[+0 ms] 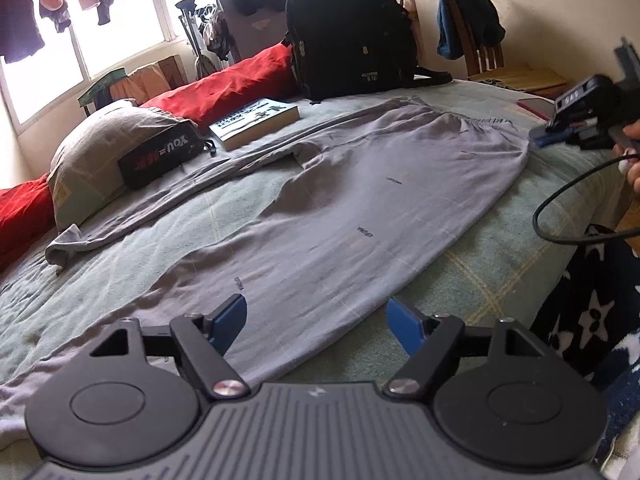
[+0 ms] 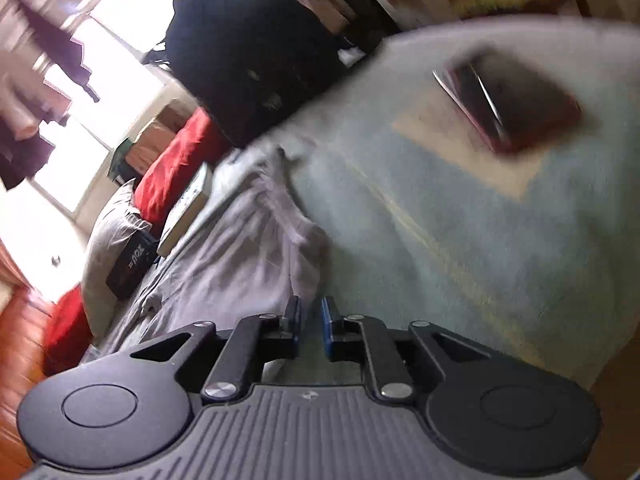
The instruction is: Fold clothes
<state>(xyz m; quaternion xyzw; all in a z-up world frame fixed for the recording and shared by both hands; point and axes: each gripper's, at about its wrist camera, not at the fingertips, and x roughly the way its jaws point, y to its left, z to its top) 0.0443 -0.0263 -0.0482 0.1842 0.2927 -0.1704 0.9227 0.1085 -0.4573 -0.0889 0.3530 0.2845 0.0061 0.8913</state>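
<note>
Grey trousers [image 1: 360,200] lie flat on the green checked bed sheet [image 1: 480,272], waistband at the far right and legs running left. My left gripper [image 1: 316,320] hovers open over the near trouser leg, with nothing between its blue pads. In the left wrist view my right gripper [image 1: 538,138] sits at the waistband's right corner, held by a hand. In the blurred right wrist view the right gripper [image 2: 312,318] shows a narrow gap between its pads. The bunched trousers [image 2: 240,260] lie just ahead of its tips, and no cloth is visibly pinched.
A black backpack [image 1: 348,32], a book [image 1: 256,122], a pillow [image 1: 92,152] with a black pouch [image 1: 160,158] and a red blanket [image 1: 224,88] line the far side of the bed. A red-cased phone [image 2: 520,108] lies near the bed's right end. A black cable [image 1: 560,200] hangs at right.
</note>
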